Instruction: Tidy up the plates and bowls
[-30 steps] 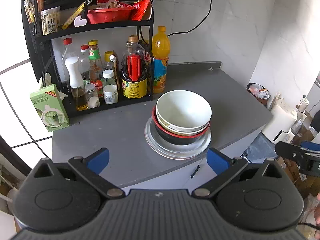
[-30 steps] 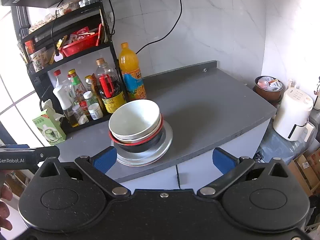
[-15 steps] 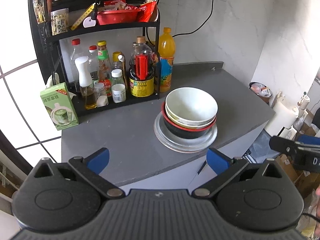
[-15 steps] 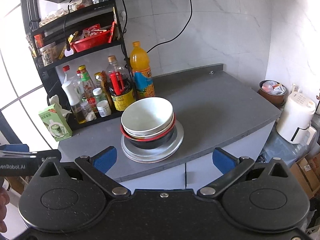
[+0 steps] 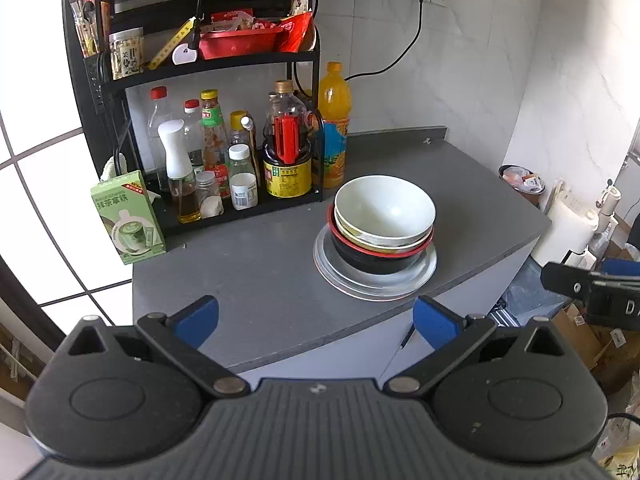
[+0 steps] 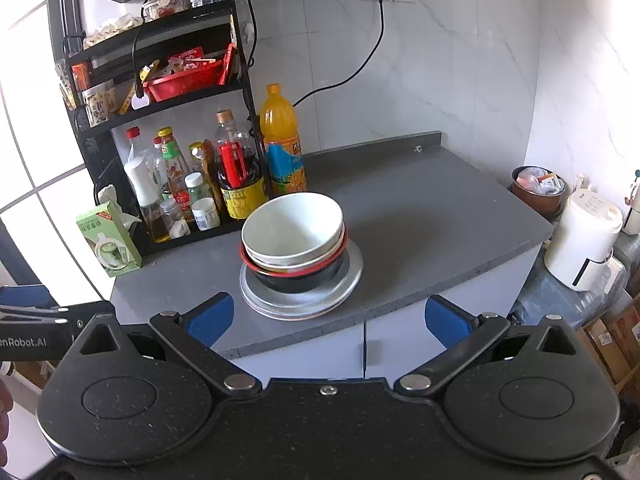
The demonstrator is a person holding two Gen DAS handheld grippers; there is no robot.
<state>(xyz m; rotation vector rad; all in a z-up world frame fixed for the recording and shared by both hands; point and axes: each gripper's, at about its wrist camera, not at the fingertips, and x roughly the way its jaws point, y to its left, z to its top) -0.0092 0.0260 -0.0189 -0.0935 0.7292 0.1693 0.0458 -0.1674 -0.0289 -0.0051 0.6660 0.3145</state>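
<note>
Item: nested white ceramic bowls (image 5: 384, 210) on round grey metal plate (image 5: 376, 280), centre frame, ahead of my empty, spread left gripper (image 5: 316, 316) and right gripper (image 6: 326, 316), neither clearly nearer.

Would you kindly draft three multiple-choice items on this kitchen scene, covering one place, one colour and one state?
1. Where does the bowl stack sit?
A. on the plates
B. on the rack shelf
C. in a sink

2. What colour is the top bowl inside?
A. red
B. white
C. blue

3. How is the left gripper?
A. shut on a bowl
B. shut on nothing
C. open, holding nothing

Key: 1 A, the black bottom bowl rests on the grey plates; 2 B, its interior shows white; 3 C, its blue pads stand wide apart short of the dishes.
</note>
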